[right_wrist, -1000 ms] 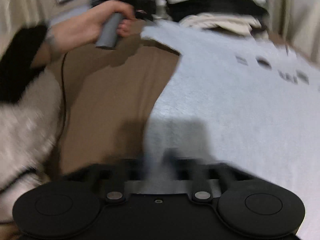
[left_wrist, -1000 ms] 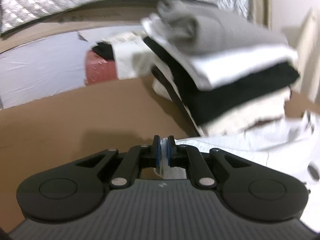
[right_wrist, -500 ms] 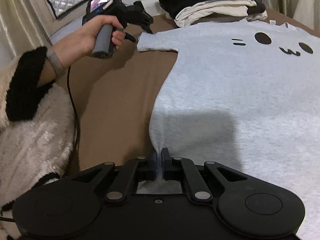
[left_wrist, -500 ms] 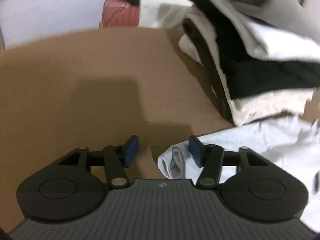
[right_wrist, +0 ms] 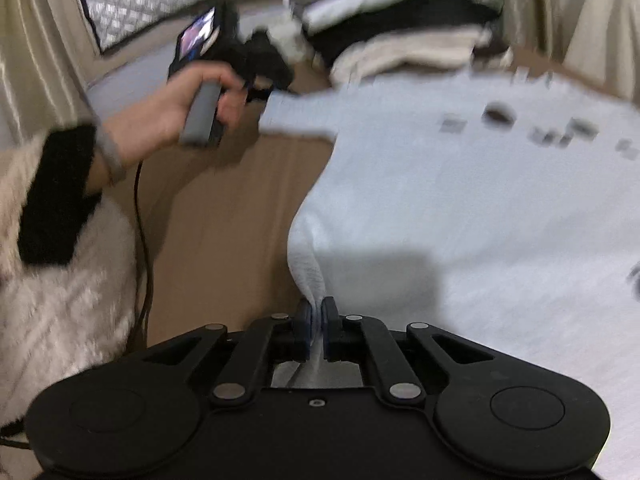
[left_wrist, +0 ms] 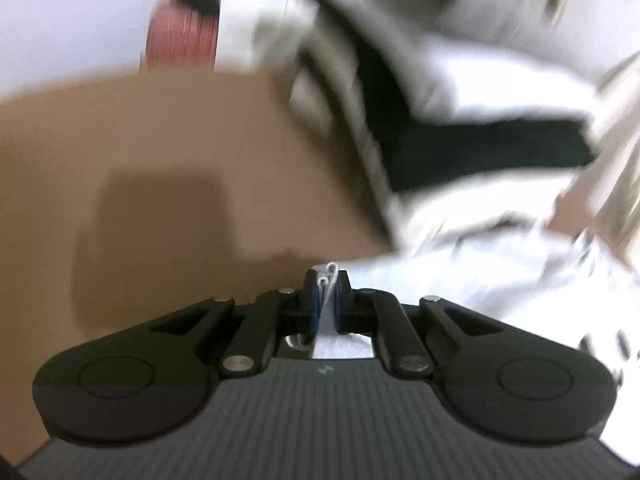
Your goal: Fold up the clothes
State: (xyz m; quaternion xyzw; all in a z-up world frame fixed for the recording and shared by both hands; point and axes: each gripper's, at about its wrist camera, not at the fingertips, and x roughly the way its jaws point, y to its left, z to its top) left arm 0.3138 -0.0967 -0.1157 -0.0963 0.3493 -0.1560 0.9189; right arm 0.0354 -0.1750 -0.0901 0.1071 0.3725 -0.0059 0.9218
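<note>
A pale grey T-shirt (right_wrist: 460, 208) with dark printed marks lies spread across the right side of a brown desk (right_wrist: 224, 184). The right tongs (right_wrist: 316, 322) pinch its near-left hem, bunching the cloth upward. The left tongs (left_wrist: 327, 292), gripped in a hand (right_wrist: 176, 108) wearing a black-cuffed fleecy sleeve (right_wrist: 52, 216), pinch the far-left sleeve end (left_wrist: 460, 280). Just beyond the shirt, a stack of folded clothes (right_wrist: 400, 32) sits at the desk's far edge, blurred.
</note>
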